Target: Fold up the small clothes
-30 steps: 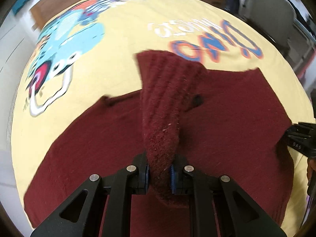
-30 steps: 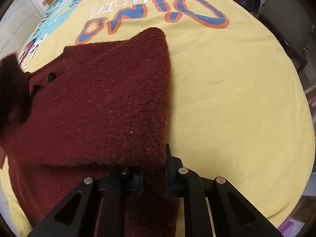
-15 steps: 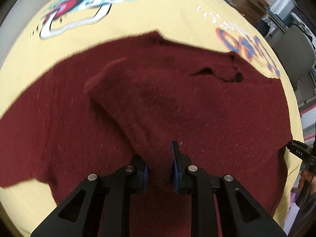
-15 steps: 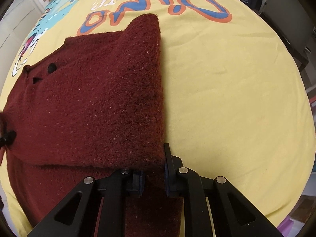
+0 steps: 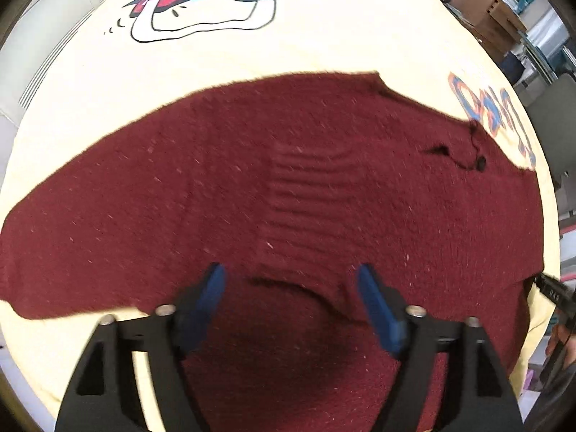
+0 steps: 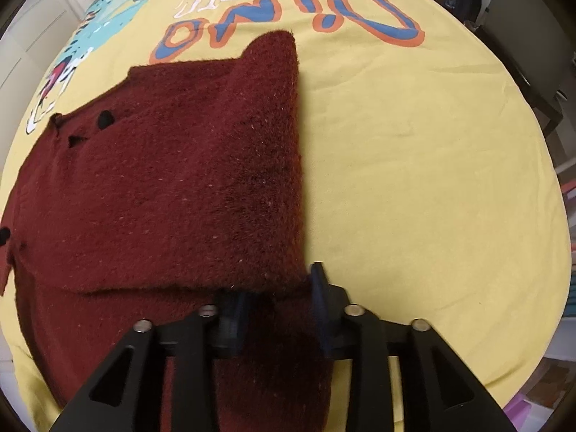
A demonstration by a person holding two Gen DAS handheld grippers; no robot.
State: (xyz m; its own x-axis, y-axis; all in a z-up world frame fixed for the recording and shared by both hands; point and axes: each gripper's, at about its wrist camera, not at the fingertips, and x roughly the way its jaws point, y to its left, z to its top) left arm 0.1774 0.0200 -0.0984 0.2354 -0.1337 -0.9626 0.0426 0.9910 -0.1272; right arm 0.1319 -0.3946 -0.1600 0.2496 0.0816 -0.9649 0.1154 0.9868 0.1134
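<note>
Both sleeves folded in, maroon cardigan (image 5: 324, 187) flat on yellow cloth (image 6: 414, 180). Left gripper (image 5: 291, 298) opening, released, ribbed cuff (image 5: 306, 198) at 12 o'clock of fingers. Right gripper (image 6: 279, 306) opening, folded edge between fingers, not pinched. Long axis roughly 9-to-3 in left view.

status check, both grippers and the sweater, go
Left gripper jaws opening, nothing clamped. Right gripper jaws opening, fabric between them. Dark red knitted sweater lies on yellow printed cloth. Nothing in the way.

Yellow dino-print sheet (image 6: 414, 180), cardboard boxes (image 5: 486, 10) in bkgd.
</note>
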